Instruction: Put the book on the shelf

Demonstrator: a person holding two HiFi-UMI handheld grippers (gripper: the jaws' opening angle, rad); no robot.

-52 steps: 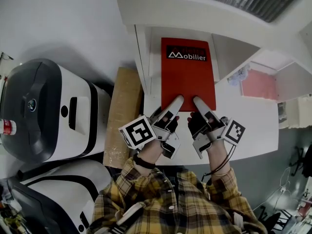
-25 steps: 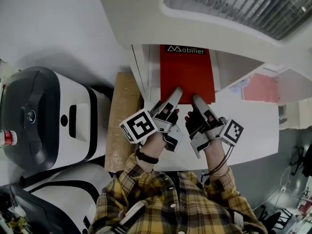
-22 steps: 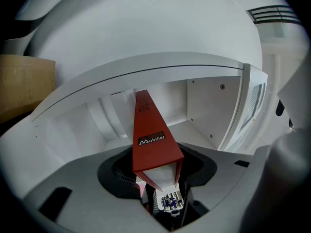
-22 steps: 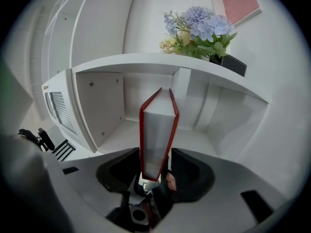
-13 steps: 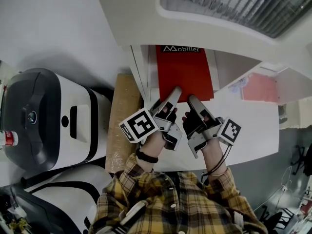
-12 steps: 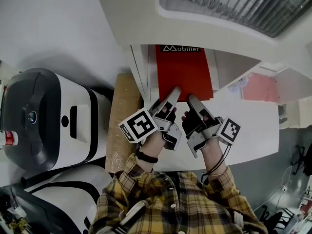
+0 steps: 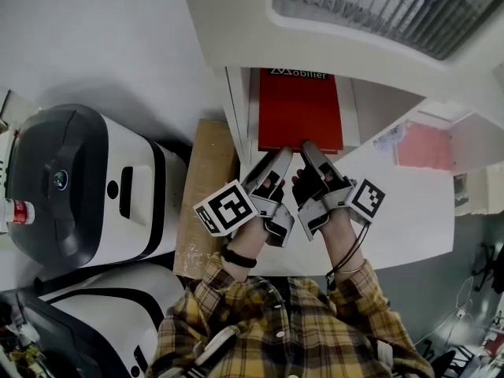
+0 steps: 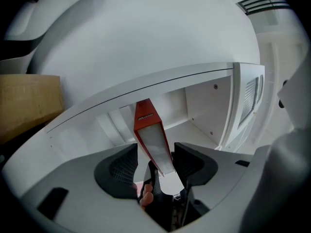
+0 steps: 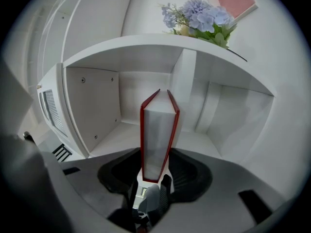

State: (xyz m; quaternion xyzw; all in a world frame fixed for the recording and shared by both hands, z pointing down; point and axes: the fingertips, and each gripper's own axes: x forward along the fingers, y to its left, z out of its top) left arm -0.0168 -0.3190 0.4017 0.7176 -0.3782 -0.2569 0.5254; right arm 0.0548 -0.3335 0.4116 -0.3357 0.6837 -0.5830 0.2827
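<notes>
**Subject.** The red book [image 7: 300, 109] lies straight ahead of both tongs. Most of its length is inside the open shelf compartment [image 7: 238, 113]. Its broad cover faces up in the head view, with the title at the end farthest from the tongs.

**Long axis.** It runs directly away from the jaw tips into the compartment, in line with the way both tools point. Only the near short edge is presented to the tongs.

**Left gripper** [image 8: 154, 153]. The jaws have just been opening and stand wide. The book's near corner sits between them, tilted across the gap. One pad is clearly off the cover and the other is close beside it. Judged released, not gripping.

**Right gripper** [image 9: 155, 168]. The jaws have just been closing. The page edge and both red covers stand squarely between the pads, which appear to bear on the covers. Judged clamped across the book's thickness.

**Proximity.** Both tools meet at the near edge, just beside each other. The right tips reach slightly further onto the book, so the right hand is the working one.

**Assessment.** Any further seating calls for a straight push along the long axis. The side walls stand close beside the book, so a skewed push could catch a corner.
</notes>
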